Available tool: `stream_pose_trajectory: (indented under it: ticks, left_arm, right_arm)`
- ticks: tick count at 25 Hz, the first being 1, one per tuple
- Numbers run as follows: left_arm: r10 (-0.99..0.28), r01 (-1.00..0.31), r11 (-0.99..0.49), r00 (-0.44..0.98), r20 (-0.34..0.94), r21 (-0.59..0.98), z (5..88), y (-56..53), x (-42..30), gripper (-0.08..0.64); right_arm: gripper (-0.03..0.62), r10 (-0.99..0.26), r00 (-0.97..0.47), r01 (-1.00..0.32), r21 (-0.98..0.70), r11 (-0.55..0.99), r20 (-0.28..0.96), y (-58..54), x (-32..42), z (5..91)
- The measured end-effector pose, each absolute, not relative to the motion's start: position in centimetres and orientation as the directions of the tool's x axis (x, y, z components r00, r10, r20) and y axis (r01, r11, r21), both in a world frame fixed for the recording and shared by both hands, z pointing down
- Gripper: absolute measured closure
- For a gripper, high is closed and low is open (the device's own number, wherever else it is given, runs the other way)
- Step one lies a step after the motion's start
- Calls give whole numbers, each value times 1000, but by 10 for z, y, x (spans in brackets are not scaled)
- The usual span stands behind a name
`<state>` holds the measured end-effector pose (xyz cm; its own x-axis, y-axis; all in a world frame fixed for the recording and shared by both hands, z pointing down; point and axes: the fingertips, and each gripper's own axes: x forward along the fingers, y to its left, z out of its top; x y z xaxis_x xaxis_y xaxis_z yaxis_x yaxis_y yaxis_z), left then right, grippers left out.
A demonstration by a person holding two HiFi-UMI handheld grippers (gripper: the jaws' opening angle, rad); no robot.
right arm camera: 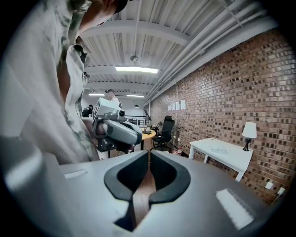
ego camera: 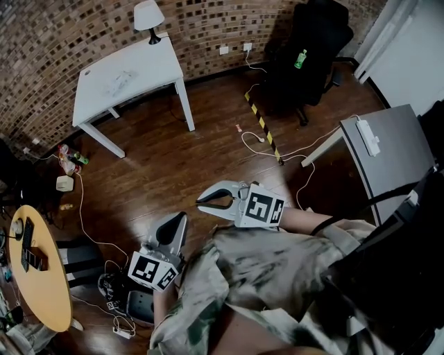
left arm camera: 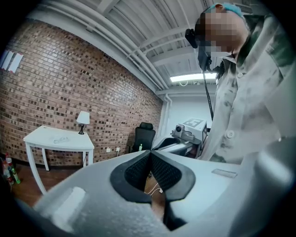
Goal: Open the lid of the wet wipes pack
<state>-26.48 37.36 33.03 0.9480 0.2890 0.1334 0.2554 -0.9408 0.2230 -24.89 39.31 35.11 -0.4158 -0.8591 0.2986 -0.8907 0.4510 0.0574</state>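
Observation:
I cannot make out a wet wipes pack in any view. A small pale object (ego camera: 118, 83) that I cannot identify lies on the white table (ego camera: 149, 59) by the brick wall. My left gripper (ego camera: 182, 216) is held over the wooden floor close to the person's body. Its jaws are shut and empty (left arm camera: 150, 152). My right gripper (ego camera: 200, 202) points left beside it, jaws shut on nothing (right arm camera: 149, 152). Each gripper shows in the other's view: the right gripper (left arm camera: 185, 136) and the left gripper (right arm camera: 115, 127).
A white lamp (ego camera: 148, 17) stands on the white table. A black office chair (ego camera: 312, 48) holds a green bottle (ego camera: 300, 59). A grey desk (ego camera: 395, 152) with a power strip (ego camera: 368, 136) is at the right, a round yellow table (ego camera: 41, 277) at the left. Cables cross the floor.

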Motion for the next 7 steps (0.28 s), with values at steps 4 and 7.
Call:
stream_pose_trajectory:
  ticks: [4, 7]
  left_arm:
    - [295, 260, -939, 946, 137, 227, 334, 374, -260, 558]
    - [298, 262, -938, 945, 137, 229, 336, 370, -252, 558]
  right_arm:
    - [577, -857, -416, -890, 55, 452, 303, 392, -244, 354]
    - [577, -856, -416, -890, 54, 452, 306, 390, -237, 356]
